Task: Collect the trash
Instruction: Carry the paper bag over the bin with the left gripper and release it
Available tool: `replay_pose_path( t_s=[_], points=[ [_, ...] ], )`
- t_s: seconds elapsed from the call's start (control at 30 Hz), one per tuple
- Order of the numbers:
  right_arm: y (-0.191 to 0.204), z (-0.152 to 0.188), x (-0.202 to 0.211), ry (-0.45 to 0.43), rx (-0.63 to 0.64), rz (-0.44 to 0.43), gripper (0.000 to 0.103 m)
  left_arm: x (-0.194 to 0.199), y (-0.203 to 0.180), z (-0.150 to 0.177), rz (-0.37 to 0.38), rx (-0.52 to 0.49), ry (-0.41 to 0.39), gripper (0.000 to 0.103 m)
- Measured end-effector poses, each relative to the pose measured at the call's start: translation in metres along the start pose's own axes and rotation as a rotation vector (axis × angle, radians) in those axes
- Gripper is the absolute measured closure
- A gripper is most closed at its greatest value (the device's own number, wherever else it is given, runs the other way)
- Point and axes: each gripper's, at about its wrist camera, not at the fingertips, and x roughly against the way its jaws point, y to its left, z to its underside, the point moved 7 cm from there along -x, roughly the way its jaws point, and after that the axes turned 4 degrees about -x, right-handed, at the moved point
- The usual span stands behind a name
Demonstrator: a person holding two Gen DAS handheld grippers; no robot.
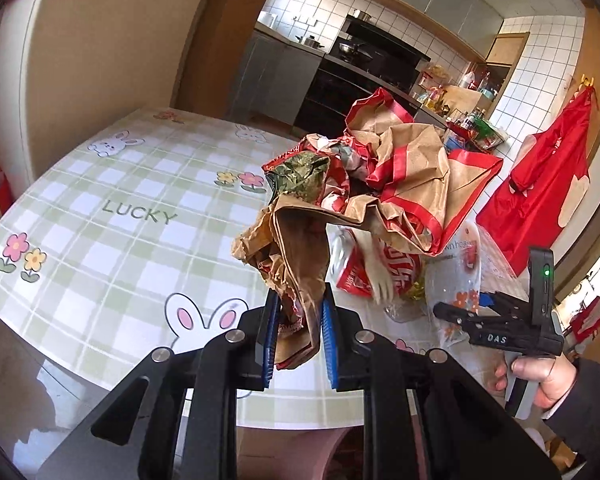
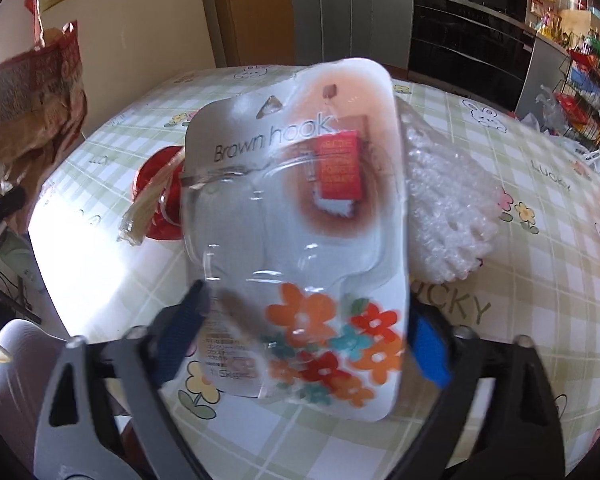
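My left gripper (image 1: 298, 336) is shut on a crumpled brown and red paper bag (image 1: 384, 184) and holds it above the checked tablecloth (image 1: 112, 216). The bag also shows at the left edge of the right wrist view (image 2: 36, 96). My right gripper (image 2: 304, 344) has its fingers either side of a clear "Brown hook" blister pack (image 2: 300, 216) with a flower print, held up off the table. In the left wrist view the right gripper (image 1: 476, 312) sits low right with the pack (image 1: 456, 276). A red wrapper (image 2: 160, 196) lies on the table behind the pack.
A piece of bubble wrap (image 2: 444, 204) lies on the table right of the pack. A red printed packet (image 1: 372, 272) lies under the bag. A kitchen counter with a stove (image 1: 364, 60) is beyond the table. A red apron (image 1: 540, 176) hangs at right.
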Motion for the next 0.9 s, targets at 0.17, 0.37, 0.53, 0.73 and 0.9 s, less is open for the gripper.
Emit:
replay_pose_path(
  t_s=[0.17, 0.37, 0.53, 0.73, 0.9],
  points=[
    [0.005, -0.001, 0.014, -0.036, -0.004, -0.017, 0.023, 0.004, -0.017, -0.003, 0.023, -0.024, -0.001, 0.083],
    [0.003, 0.002, 0.038, -0.09, -0.051, -0.033, 0.024, 0.016, -0.032, -0.012, 0.035, -0.057, -0.02, 0.083],
    [0.0, 0.001, 0.058, -0.139, -0.076, -0.024, 0.024, 0.027, -0.042, -0.014, 0.04, -0.072, -0.028, 0.083],
    [0.001, -0.004, 0.092, -0.205, -0.06, 0.0, 0.024, 0.041, -0.05, -0.016, 0.042, -0.076, -0.038, 0.083],
    [0.007, -0.009, 0.129, -0.278, -0.048, 0.006, 0.024, 0.055, -0.06, -0.019, 0.038, -0.099, -0.046, 0.083]
  ],
)
